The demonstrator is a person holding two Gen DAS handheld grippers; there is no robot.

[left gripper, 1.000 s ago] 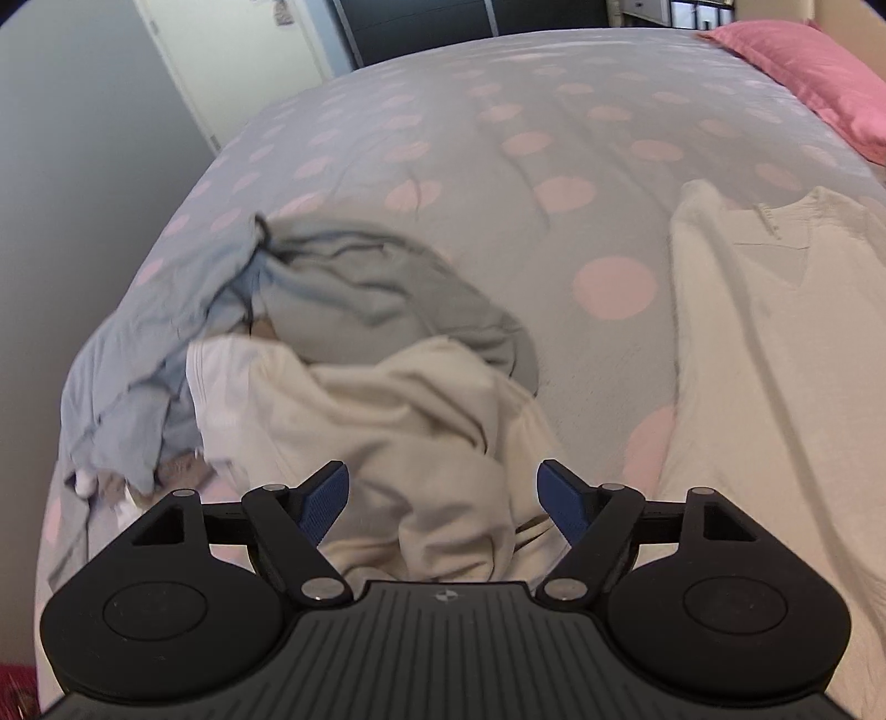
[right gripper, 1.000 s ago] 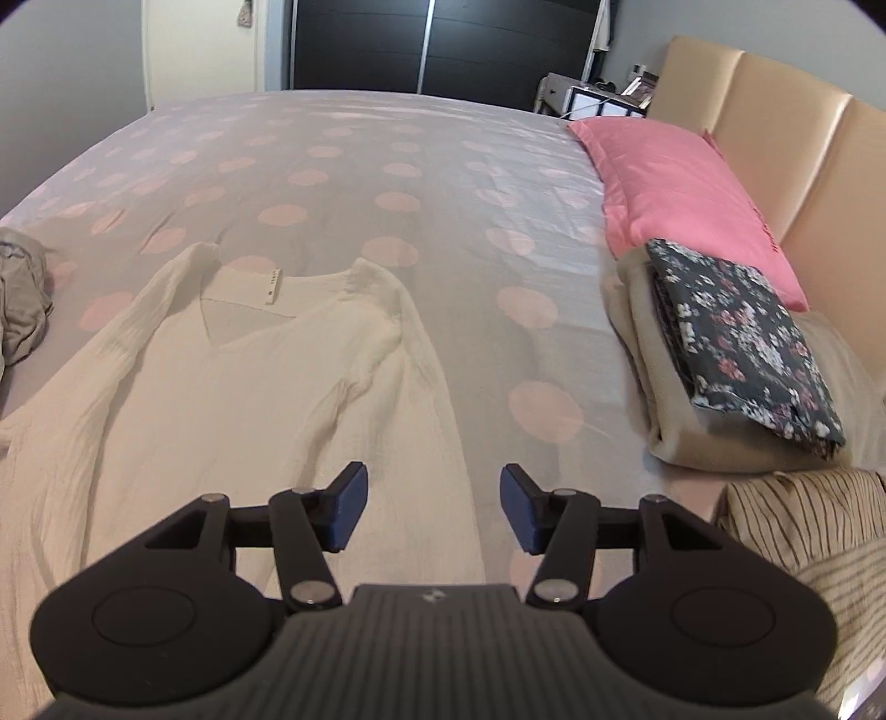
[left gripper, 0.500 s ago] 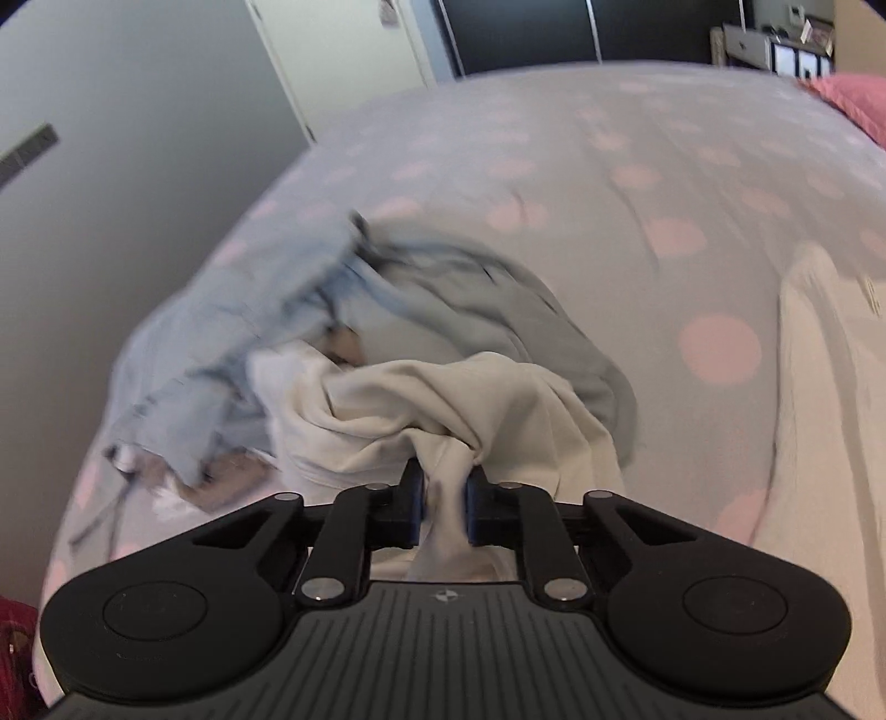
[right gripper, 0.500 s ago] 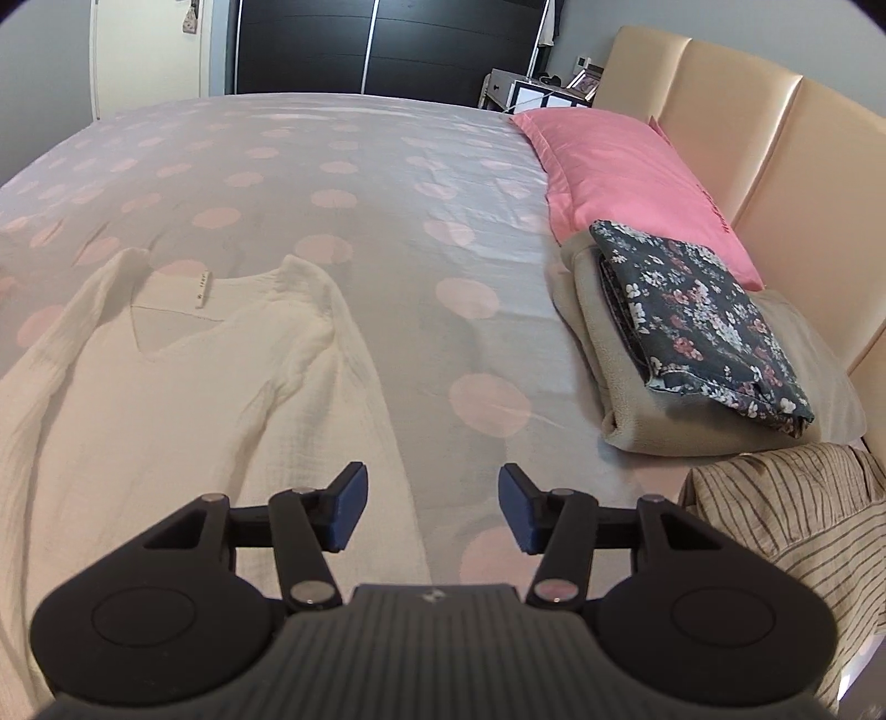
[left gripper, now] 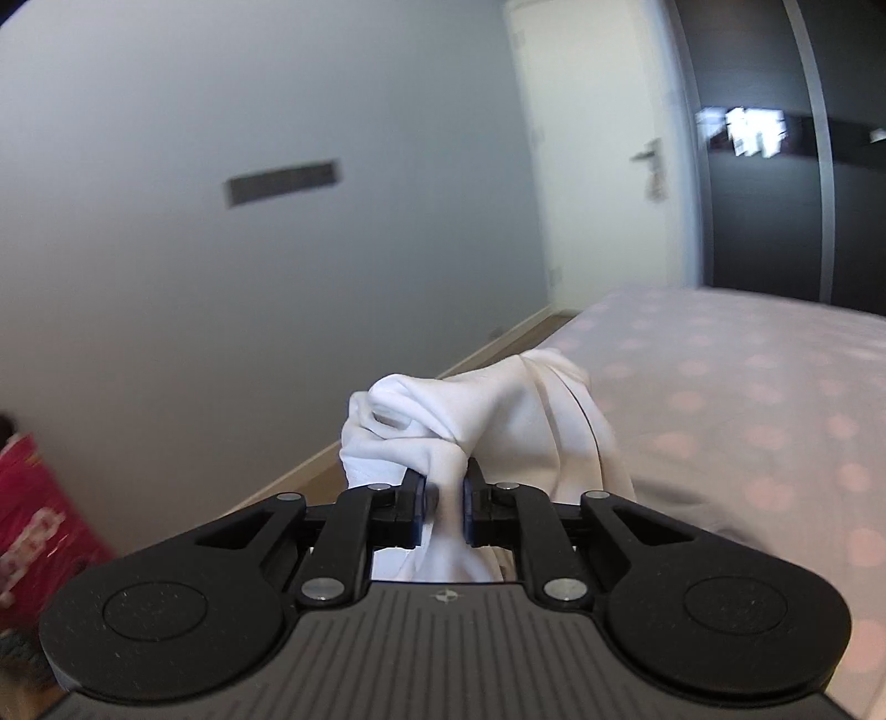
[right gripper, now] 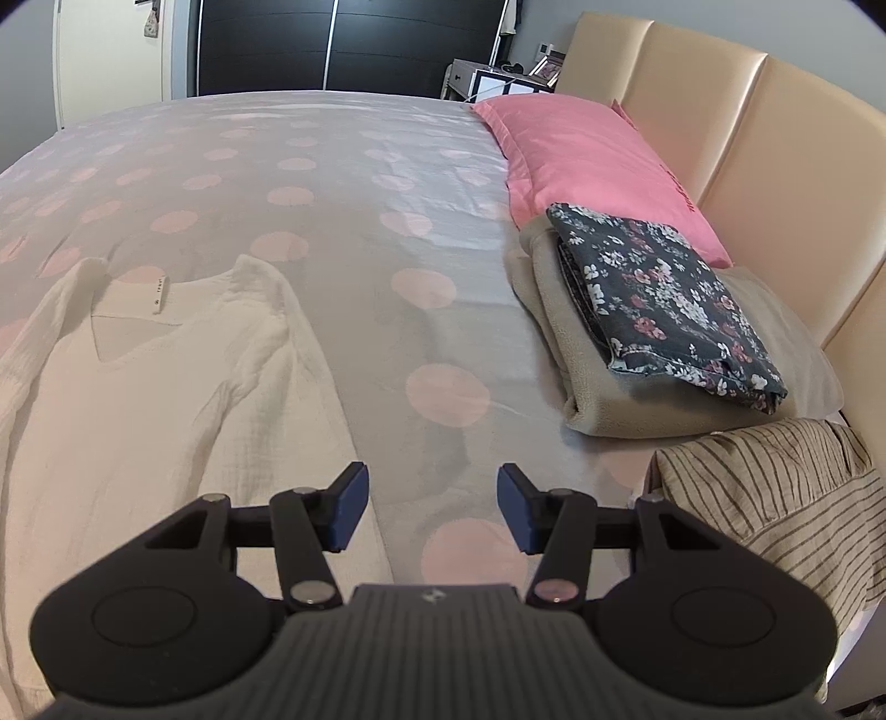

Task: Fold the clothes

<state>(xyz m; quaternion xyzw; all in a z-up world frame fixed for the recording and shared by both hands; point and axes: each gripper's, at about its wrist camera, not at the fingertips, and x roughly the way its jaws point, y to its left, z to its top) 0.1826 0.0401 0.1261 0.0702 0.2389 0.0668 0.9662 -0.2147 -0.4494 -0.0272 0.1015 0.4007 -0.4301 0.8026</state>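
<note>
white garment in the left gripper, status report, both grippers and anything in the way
Left gripper shut on white garment, bunched, lifted. Right gripper open, empty, over polka-dot bedspread. Cream blouse laid flat. Nothing in the way.

Grey bedspread with pale pink polka dots (right gripper: 343, 166) across a wide bed. Glossy pink pillow (right gripper: 587, 160) against a beige padded headboard (right gripper: 747, 144). Cream door (left gripper: 598, 166) beside dark wardrobe panels (right gripper: 332, 44).
</note>
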